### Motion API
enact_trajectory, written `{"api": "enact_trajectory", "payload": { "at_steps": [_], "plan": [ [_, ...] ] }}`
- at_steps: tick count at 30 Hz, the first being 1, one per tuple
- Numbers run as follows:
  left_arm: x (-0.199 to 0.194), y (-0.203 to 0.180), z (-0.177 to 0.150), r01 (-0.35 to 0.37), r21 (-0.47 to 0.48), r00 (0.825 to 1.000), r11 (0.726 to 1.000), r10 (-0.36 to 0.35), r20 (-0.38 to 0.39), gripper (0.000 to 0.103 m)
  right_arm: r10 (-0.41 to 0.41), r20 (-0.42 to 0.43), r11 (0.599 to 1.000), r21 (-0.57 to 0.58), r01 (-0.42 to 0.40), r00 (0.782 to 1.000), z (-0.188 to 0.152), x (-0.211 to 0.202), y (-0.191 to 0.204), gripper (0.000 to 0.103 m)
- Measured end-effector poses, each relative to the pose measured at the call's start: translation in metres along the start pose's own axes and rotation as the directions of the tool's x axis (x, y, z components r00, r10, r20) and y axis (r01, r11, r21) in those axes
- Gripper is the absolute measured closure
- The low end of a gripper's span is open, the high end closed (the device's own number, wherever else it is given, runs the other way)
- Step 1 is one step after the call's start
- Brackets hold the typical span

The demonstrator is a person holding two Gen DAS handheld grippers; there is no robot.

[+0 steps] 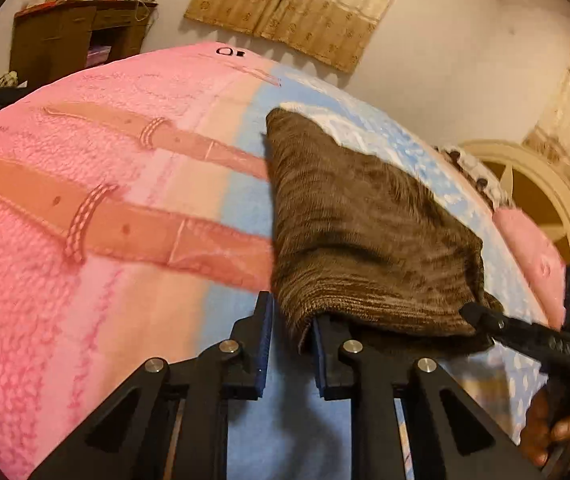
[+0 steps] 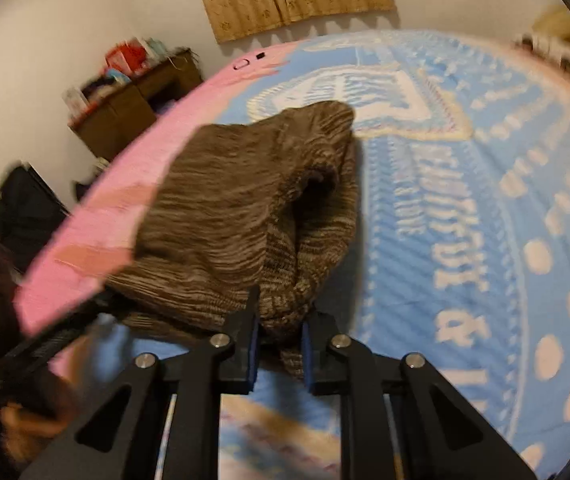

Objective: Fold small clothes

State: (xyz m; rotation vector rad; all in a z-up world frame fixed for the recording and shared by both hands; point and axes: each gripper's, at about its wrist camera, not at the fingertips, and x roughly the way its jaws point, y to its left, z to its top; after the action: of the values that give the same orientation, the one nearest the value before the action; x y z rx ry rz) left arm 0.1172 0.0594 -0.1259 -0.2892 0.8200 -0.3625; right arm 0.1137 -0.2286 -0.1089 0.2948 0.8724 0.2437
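A brown knitted garment [image 1: 365, 232] lay on the bed, over the blue part of the blanket [image 1: 125, 200], right beside the seam where the blanket's pink half began. The garment was doubled over on itself, and in the right wrist view [image 2: 245, 208] a dark fold opened in its middle like a pocket.

The left gripper [image 1: 291, 344] sat at the near left corner of the garment. Its 2 fingers stood apart, with blue blanket showing between the pads; the garment's corner hung into that gap and lay against the right pad (whether it was pinched or only touching could not be told). From the right side of that view the right gripper [image 1: 481, 316] reached in with its tips at the garment's near right corner, a hand [image 1: 553, 436] visible behind it.

In its own camera the right gripper [image 2: 281, 344] had the ribbed near edge of the garment between its 2 blue-padded fingers, which were clamped on the bunched knit. The left gripper [image 2: 85, 312] showed only as a blurred dark shape at the lower left.

Beyond the bed stood a brown wooden cabinet [image 1: 73, 40] with clutter on top, and a patterned tan curtain [image 1: 301, 4] hung on the wall. A pink pillow [image 1: 533, 256] lay at the bed's far right edge.
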Motion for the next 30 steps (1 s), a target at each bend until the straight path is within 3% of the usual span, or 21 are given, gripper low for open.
{"api": "enact_trajectory", "payload": {
  "at_steps": [2,4,6,10,11,12,13,14,17,18,19,23,26,27,28,30],
  "plan": [
    [-0.001,-0.002,-0.008,-0.02,0.046,1.0,0.999,0.021,-0.014,0.085,0.061,-0.017,0.996,0.067,-0.059,0.998,-0.004,0.002,-0.008,0.084],
    [-0.008,-0.005,-0.011,-0.045,0.091,0.999,0.995,0.046,-0.007,0.084,0.054,-0.05,0.995,0.092,-0.049,0.997,-0.015,0.011,-0.016,0.084],
    [-0.011,-0.007,-0.011,-0.066,0.126,0.997,0.99,0.07,-0.022,0.082,0.08,-0.031,0.992,0.096,-0.076,0.996,-0.024,0.008,-0.021,0.084],
    [-0.019,-0.012,0.002,-0.075,0.144,0.996,0.987,0.082,-0.042,0.079,0.02,-0.073,0.999,0.029,-0.018,0.997,-0.028,-0.01,-0.016,0.074],
    [-0.021,-0.016,0.009,-0.07,0.148,0.997,0.986,0.074,-0.023,0.075,-0.011,-0.069,1.0,0.001,0.011,0.998,-0.027,-0.015,-0.014,0.074],
    [-0.023,-0.021,0.02,-0.066,0.149,0.998,0.987,0.067,0.0,0.055,-0.045,-0.038,0.999,-0.032,0.044,0.998,-0.022,-0.025,-0.014,0.074],
    [-0.021,-0.023,0.029,-0.059,0.146,0.998,0.987,0.056,0.019,0.041,-0.068,-0.003,0.996,-0.057,0.068,0.998,-0.016,-0.033,-0.014,0.074],
    [-0.019,-0.027,0.042,-0.051,0.14,0.998,0.989,0.045,0.042,0.019,-0.082,0.043,0.993,-0.08,0.086,0.996,-0.004,-0.041,-0.013,0.074],
    [-0.002,-0.036,0.082,-0.042,0.104,0.992,0.994,0.029,0.124,0.016,-0.07,0.096,0.994,-0.072,0.077,0.993,0.034,-0.039,-0.011,0.069],
    [0.011,-0.037,0.099,-0.049,0.094,0.992,0.994,0.038,0.12,0.016,-0.052,0.092,0.997,-0.054,0.058,0.994,0.051,-0.031,-0.015,0.056],
    [0.024,-0.037,0.11,-0.064,0.091,0.993,0.994,0.055,0.106,0.016,-0.051,0.084,0.998,-0.027,0.054,0.995,0.066,-0.02,-0.02,0.045],
    [0.091,-0.027,0.147,-0.124,0.06,0.992,0.99,0.125,-0.008,0.016,-0.002,0.009,0.994,0.113,0.001,1.0,0.121,0.033,-0.04,0.043],
    [0.129,-0.014,0.152,-0.11,-0.003,0.988,0.994,0.109,-0.113,0.016,-0.046,-0.069,0.987,0.151,0.056,0.997,0.146,0.076,-0.046,0.05],
    [0.139,-0.008,0.153,-0.082,-0.036,0.987,0.996,0.077,-0.14,0.016,-0.048,-0.093,0.987,0.148,0.062,0.995,0.15,0.09,-0.045,0.084],
    [0.144,-0.004,0.152,-0.058,-0.062,0.987,0.996,0.048,-0.153,0.016,-0.023,-0.115,0.99,0.133,0.039,0.993,0.151,0.099,-0.041,0.09],
    [0.151,0.011,0.151,-0.006,-0.14,0.988,0.99,-0.016,-0.151,0.016,-0.023,-0.09,0.999,0.047,0.027,0.996,0.151,0.098,-0.024,0.09]
  ]
}}
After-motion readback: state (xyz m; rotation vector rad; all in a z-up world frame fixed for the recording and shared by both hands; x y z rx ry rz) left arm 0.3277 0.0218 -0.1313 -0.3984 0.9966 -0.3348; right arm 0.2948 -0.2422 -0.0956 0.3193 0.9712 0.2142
